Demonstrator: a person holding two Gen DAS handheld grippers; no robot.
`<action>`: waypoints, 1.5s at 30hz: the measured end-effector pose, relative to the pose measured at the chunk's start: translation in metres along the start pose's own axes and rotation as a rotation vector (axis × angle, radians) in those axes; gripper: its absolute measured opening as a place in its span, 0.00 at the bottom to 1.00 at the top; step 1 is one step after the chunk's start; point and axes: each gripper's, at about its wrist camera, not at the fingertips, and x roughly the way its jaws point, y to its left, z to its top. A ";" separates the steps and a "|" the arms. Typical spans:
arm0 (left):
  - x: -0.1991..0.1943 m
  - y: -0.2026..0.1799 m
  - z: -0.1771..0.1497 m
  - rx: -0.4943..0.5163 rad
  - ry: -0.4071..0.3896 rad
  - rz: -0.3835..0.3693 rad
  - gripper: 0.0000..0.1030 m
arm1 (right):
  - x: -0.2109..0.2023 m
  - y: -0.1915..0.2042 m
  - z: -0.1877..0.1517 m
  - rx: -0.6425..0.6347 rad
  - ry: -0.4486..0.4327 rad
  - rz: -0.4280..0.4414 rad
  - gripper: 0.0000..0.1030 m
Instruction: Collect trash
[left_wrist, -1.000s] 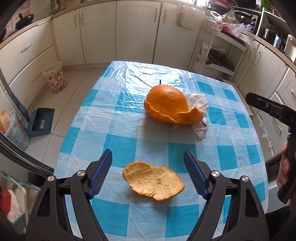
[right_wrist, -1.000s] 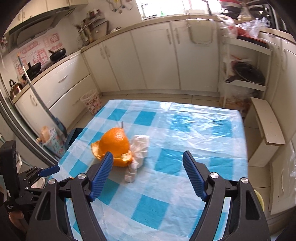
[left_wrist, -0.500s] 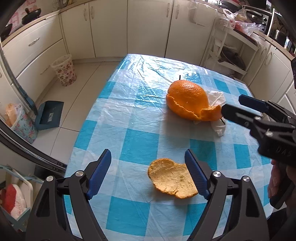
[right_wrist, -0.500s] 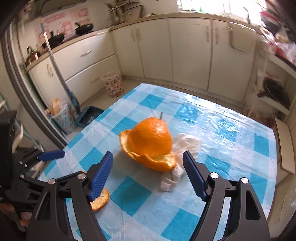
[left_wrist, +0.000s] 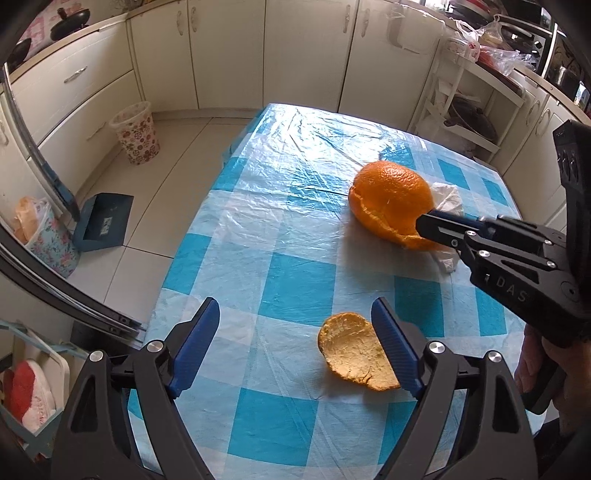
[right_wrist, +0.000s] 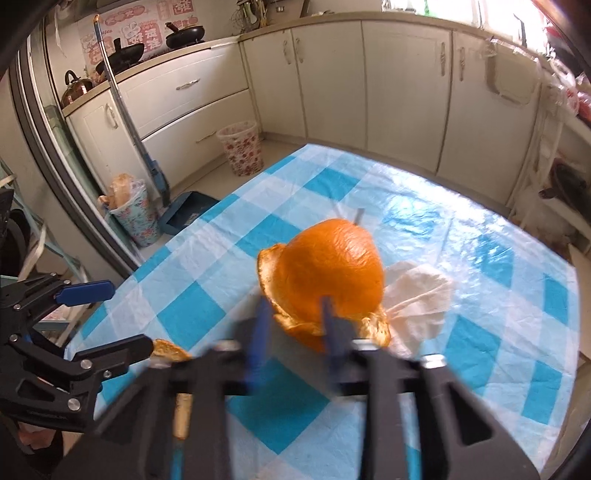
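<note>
On the kitchen floor at far left, a flowered wastebasket (left_wrist: 136, 137) stands by the cupboards, well apart from the bench (left_wrist: 295, 288) w/ its blue-checked plastic cover. No scrap shows in it from this angle, and all the trash in view is on the bench, so the collecting looks barely begun.

Near the bench's front edge, the left gripper (left_wrist: 295, 350) points down w/ jaws wide apart and nothing clamped. A small piece of orange peel (left_wrist: 356, 356), pith side up, lies between them, just beside the right-hand pad; whether it touches that pad can't be told.

Further right, toward the middle of the bench, sits the big domed orange peel (left_wrist: 391, 201), w/ a crumpled white tissue (left_wrist: 448, 197) tucked against its far side. The right gripper (right_wrist: 295, 328), held in a person's hand (left_wrist: 535, 369), has its jaws drawn close together at the dome's ragged lower rim. Motion blur hides whether the pads have actually bitten on the rim.

Left to do, by the look of it: lift both peels, fetch the tissue, carry everything to the wastebasket.
</note>
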 end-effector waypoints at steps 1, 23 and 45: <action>0.000 0.001 0.000 -0.002 0.001 0.002 0.78 | 0.000 0.001 0.000 0.015 0.008 0.038 0.07; 0.009 0.002 0.002 -0.017 0.031 -0.016 0.79 | -0.053 -0.021 -0.011 0.102 -0.023 0.119 0.65; 0.063 -0.052 0.017 -0.173 0.121 -0.151 0.39 | -0.023 -0.078 -0.005 0.499 -0.058 0.257 0.65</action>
